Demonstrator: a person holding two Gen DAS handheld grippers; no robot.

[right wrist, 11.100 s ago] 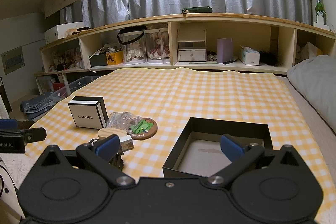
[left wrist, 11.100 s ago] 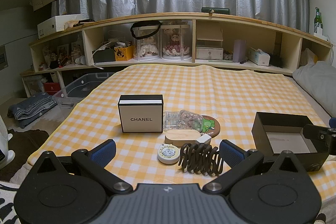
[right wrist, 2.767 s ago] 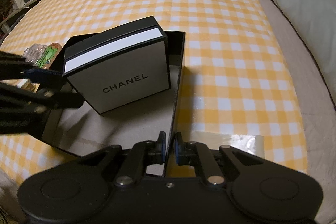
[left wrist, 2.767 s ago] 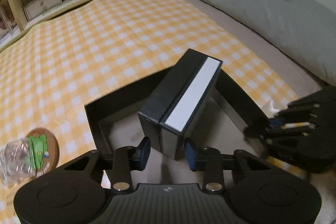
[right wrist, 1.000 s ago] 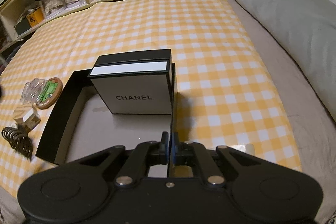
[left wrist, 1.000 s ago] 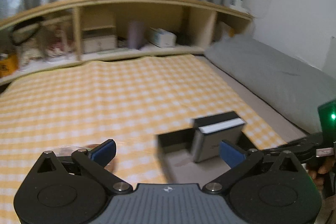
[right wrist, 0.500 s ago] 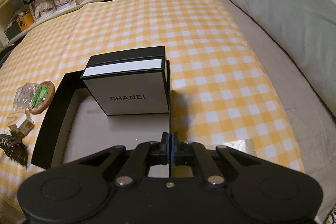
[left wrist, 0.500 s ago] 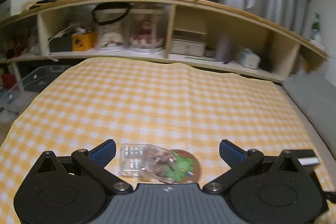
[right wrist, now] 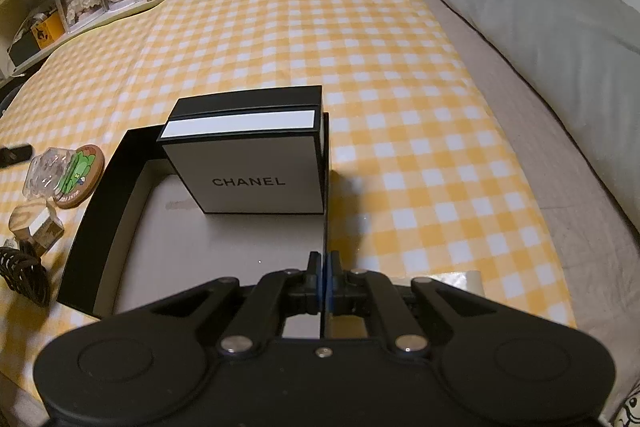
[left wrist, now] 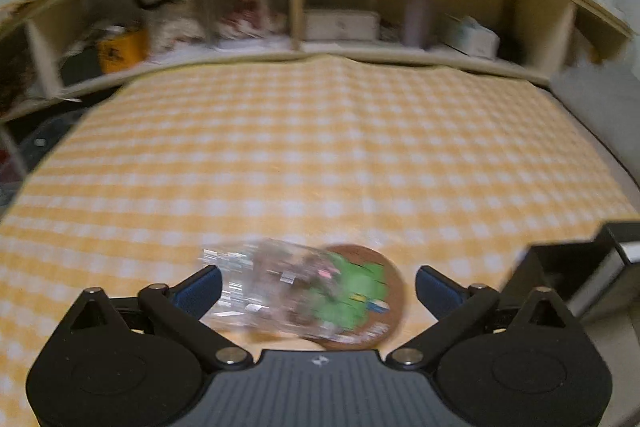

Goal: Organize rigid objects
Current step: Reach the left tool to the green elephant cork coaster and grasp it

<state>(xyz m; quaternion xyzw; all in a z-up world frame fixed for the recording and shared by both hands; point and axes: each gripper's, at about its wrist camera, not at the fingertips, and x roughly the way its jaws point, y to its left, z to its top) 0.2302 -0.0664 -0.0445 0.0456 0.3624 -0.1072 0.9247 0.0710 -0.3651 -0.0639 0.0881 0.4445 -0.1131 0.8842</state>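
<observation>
Bed under yellow checked cloth (right wrist: 360, 39).
Black tray (right wrist: 100, 223) on cloth, white CHANEL box (right wrist: 248, 167) upright in far right corner.
Right gripper (right wrist: 324, 283): jaws clamped on tray's right wall.
Left gripper (left wrist: 318, 285): jaws wide, closing, around clear plastic case (left wrist: 264, 283) and round coaster (left wrist: 372, 295), pads not touching.

Open tray and loose items on the checked cloth

The white-fronted lidded box (right wrist: 256, 163) stands in the shallow black cardboard tray's (right wrist: 100, 203) far right corner; left of the tray lie the clear plastic case (right wrist: 46, 169) overlapping the round cork coaster (right wrist: 86, 183), then the wooden block (right wrist: 34, 225) and dark coiled clip (right wrist: 22, 273) nearer.
</observation>
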